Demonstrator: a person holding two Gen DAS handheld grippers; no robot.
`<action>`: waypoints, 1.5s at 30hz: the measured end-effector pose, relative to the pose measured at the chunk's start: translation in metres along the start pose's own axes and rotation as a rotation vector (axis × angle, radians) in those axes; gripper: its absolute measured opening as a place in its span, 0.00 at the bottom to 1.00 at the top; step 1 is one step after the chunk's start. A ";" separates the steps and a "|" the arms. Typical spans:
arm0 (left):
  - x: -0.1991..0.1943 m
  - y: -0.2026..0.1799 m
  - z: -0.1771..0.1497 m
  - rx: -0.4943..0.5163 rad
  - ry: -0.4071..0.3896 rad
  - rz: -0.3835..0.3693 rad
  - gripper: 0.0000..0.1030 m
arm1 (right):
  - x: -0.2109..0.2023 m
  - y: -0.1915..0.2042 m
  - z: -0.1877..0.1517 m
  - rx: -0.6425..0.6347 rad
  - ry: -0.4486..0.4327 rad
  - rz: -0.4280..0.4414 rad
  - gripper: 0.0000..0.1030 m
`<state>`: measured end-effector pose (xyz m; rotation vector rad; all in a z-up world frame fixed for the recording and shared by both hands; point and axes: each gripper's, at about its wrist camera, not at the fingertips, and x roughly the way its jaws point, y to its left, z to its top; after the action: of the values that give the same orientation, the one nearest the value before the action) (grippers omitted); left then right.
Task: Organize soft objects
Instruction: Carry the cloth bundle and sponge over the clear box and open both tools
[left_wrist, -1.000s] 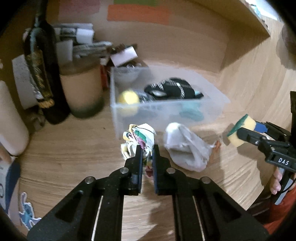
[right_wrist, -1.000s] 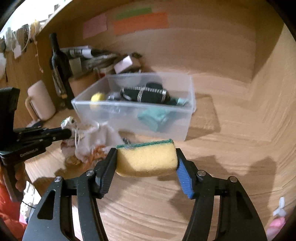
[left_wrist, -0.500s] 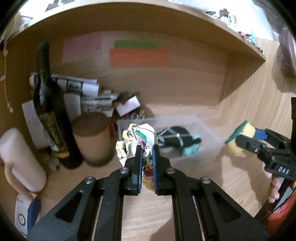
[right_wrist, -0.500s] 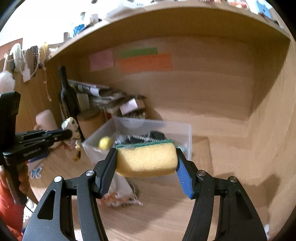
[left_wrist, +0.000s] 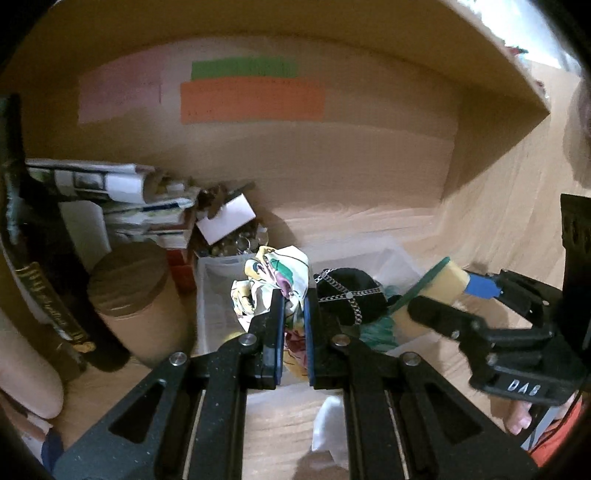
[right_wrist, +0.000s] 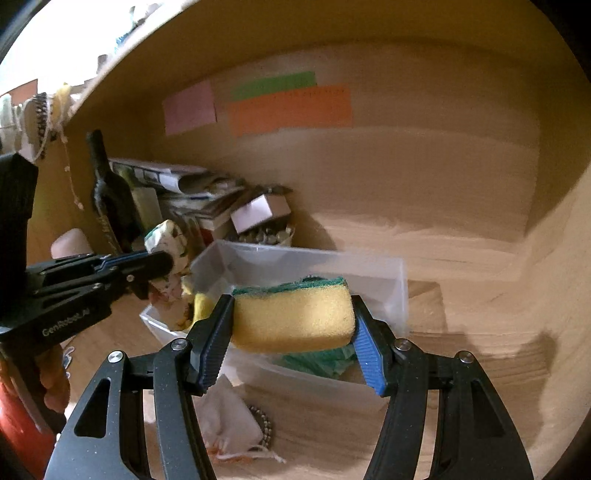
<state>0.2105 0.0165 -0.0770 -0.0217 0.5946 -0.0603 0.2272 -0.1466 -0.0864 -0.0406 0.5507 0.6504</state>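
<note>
My left gripper (left_wrist: 293, 299) is shut on a crumpled patterned cloth (left_wrist: 275, 277) and holds it above the near left part of the clear plastic bin (left_wrist: 399, 254). My right gripper (right_wrist: 291, 317) is shut on a yellow sponge with a green scrub side (right_wrist: 291, 317), held over the bin's (right_wrist: 391, 273) near side. In the bin lie a black chained item (left_wrist: 347, 295), a teal cloth (left_wrist: 380, 328) and a yellow ball (right_wrist: 201, 308). The right gripper (left_wrist: 432, 299) and sponge (left_wrist: 443, 284) show in the left wrist view; the left gripper (right_wrist: 166, 258) with the cloth (right_wrist: 166, 240) shows in the right wrist view.
A white drawstring pouch (right_wrist: 225, 424) lies on the desk in front of the bin. To the left stand a dark bottle (left_wrist: 33, 258), a tan jar (left_wrist: 136, 299), rolled papers (left_wrist: 103, 184) and a box of small items (left_wrist: 232, 236). A shelf overhangs above.
Both grippers lifted their items off the desk and moved forward over the bin. The left carried the patterned cloth up from beside the pouch; the right brought the sponge closer to the bin.
</note>
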 end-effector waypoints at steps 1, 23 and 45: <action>0.008 0.001 0.001 0.001 0.019 0.001 0.08 | 0.007 -0.001 0.000 0.000 0.015 -0.003 0.56; 0.058 -0.005 -0.007 0.011 0.200 -0.047 0.31 | 0.052 -0.012 -0.010 0.016 0.156 -0.034 0.64; 0.002 -0.016 -0.046 0.039 0.171 -0.061 0.87 | -0.017 -0.006 -0.027 -0.027 0.089 0.001 0.74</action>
<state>0.1856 0.0003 -0.1154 0.0034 0.7637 -0.1335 0.2067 -0.1664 -0.1019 -0.0949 0.6279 0.6590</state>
